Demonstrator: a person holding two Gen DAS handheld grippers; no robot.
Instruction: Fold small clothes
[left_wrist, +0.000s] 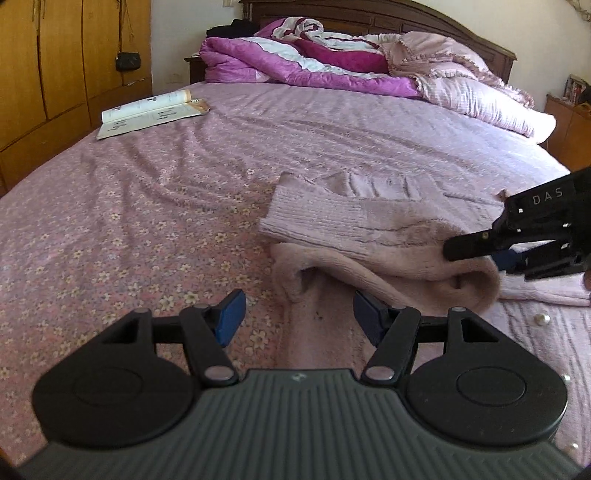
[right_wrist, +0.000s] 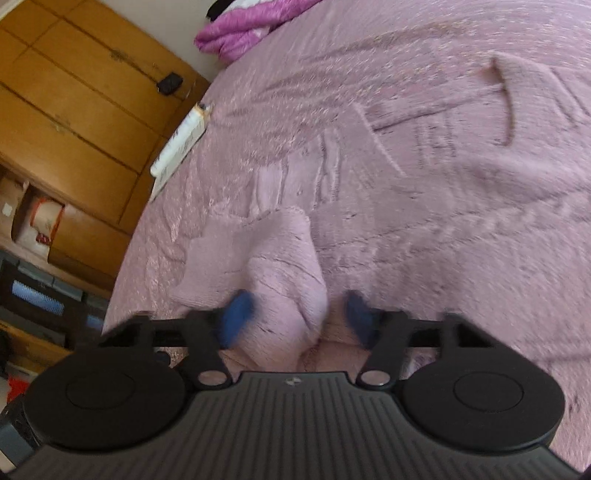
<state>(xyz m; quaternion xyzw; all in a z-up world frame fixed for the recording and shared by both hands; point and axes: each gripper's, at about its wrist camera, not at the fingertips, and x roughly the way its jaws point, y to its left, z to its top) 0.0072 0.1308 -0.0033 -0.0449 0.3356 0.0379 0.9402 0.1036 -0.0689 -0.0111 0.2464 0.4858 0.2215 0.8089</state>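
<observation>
Left wrist view showed a pink knit sweater (left_wrist: 369, 236) lying rumpled on the bed (left_wrist: 147, 206), ribbed outside up at the back and its fleecy lining rolled into a fold at the near edge; it looked soft, light and limp, likely to sag and slide over itself when lifted, so a pinch on a firm edge such as the ribbed hem or a seam seemed a better hold than the loose middle; the fleece probably gave the pads fair grip. Left claw (left_wrist: 299, 317) stood spread and empty, low over the bed, with the rolled edge just ahead and slightly to its right, not touching. Right claw (left_wrist: 476, 254) reached in from the right, its tip over the sweater's far side; in the blurred right wrist view the right claw (right_wrist: 295, 317) was spread, a fold of the knit (right_wrist: 291, 280) lying between the pads (right_wrist: 238, 314) without being pinched.
</observation>
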